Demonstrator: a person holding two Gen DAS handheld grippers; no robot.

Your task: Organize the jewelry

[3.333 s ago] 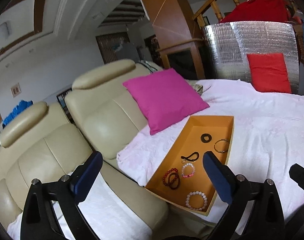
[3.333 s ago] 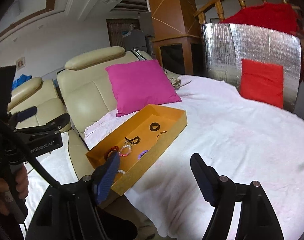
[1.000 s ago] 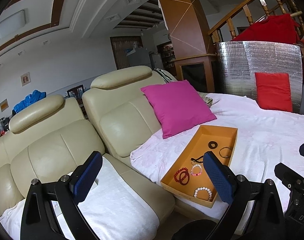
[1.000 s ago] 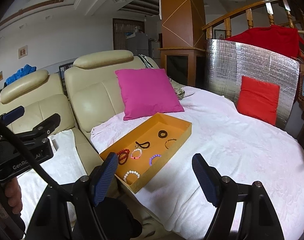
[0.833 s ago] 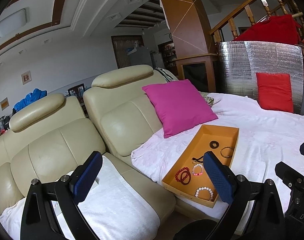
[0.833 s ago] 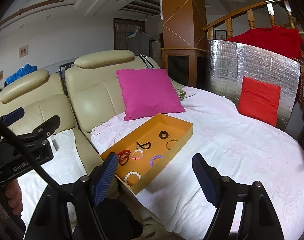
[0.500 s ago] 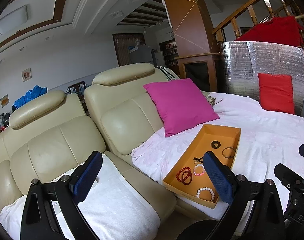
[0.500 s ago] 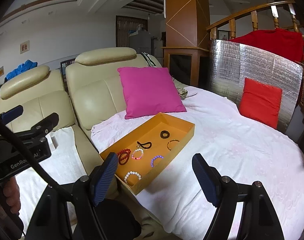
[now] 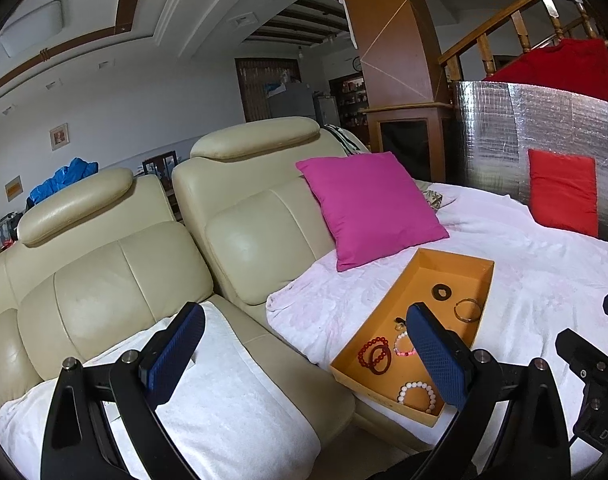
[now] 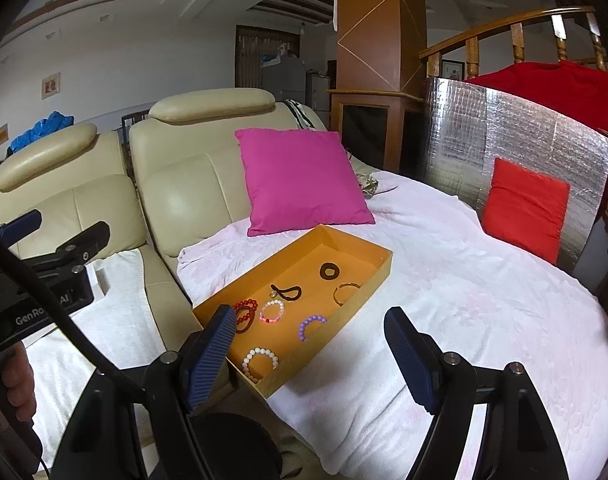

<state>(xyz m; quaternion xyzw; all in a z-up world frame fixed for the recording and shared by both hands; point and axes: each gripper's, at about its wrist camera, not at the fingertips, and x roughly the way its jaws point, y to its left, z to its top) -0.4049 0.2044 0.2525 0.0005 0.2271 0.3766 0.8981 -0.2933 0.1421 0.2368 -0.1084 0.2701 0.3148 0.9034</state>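
An orange tray point(image 10: 373, 276) point(image 9: 485, 284) lies on the white-covered round table. Inside it sit several pieces: a white bead bracelet point(image 10: 260, 358) point(image 9: 417, 392), a dark red bead bracelet point(image 10: 244, 314) point(image 9: 373, 356), a pink bracelet point(image 10: 272, 311), a purple bracelet point(image 10: 309, 325), a black hair tie point(image 10: 287, 291), a black ring point(image 10: 328, 271) point(image 9: 442, 291) and a thin gold bangle point(image 10: 345, 293) point(image 9: 467, 310). My right gripper point(image 10: 309, 350) is open and empty, well short of the tray. My left gripper point(image 9: 304, 346) is open and empty over the sofa seat, left of the tray.
A cream leather sofa point(image 9: 144, 248) with a white towel point(image 9: 224, 400) stands to the left. A magenta cushion point(image 10: 304, 180) leans behind the tray. A red cushion point(image 10: 523, 208) rests against a silver foil panel point(image 10: 503, 132). A hand point(image 10: 16, 380) holds the left gripper's handle.
Both grippers have drifted slowly back from the table, so the tray looks a little smaller and farther. Their jaws stay open and nothing in the tray has moved.
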